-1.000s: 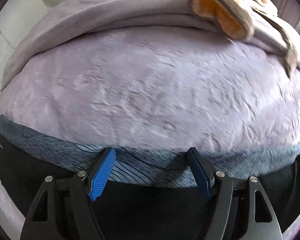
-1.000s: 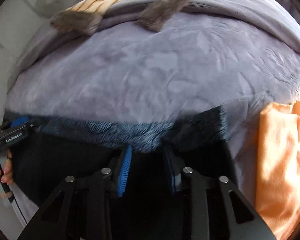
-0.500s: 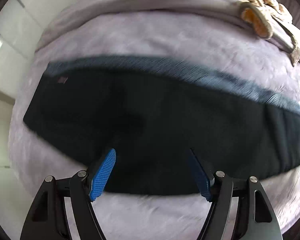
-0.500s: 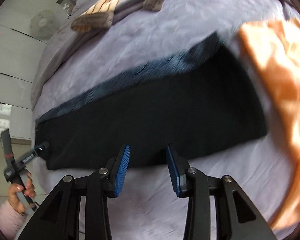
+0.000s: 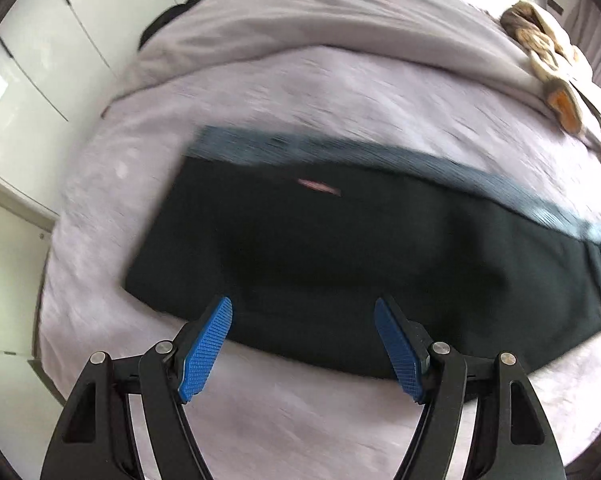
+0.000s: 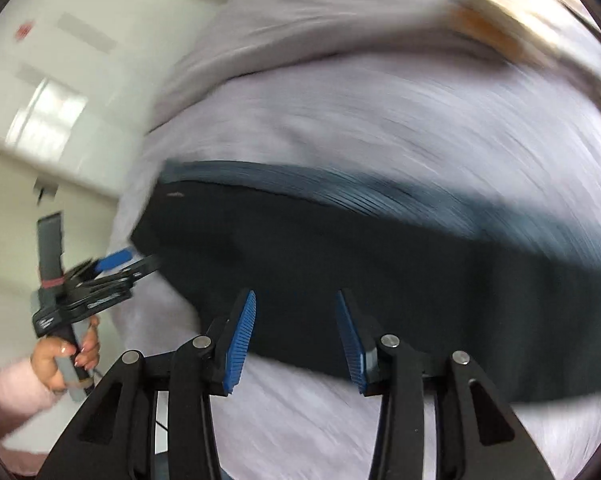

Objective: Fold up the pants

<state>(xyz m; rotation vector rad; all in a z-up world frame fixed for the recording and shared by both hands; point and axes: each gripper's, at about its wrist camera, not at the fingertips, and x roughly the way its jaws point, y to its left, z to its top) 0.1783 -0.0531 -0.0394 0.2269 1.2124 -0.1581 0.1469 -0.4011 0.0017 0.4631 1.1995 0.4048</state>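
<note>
Black pants lie flat across a lilac bed cover, folded lengthwise, with a blue-grey striped inner band along the far edge. My left gripper hovers open over the near edge of the pants, nothing between its blue pads. In the right wrist view the same pants stretch across the blurred picture. My right gripper hangs above their near edge, its jaws opening, with nothing gripped. The left gripper shows there too, at the pants' left end, held by a hand in a pink sleeve.
The lilac cover spreads over the whole bed, with a bunched grey duvet at the far side. A tan and orange fleecy garment lies at the back right. White cupboard doors and pale floor border the bed's left.
Both grippers have let go of the pants' far edge and pulled back and up toward the near side. The pants now lie whole in view. The right view has swung left; the orange cloth is gone from it.
</note>
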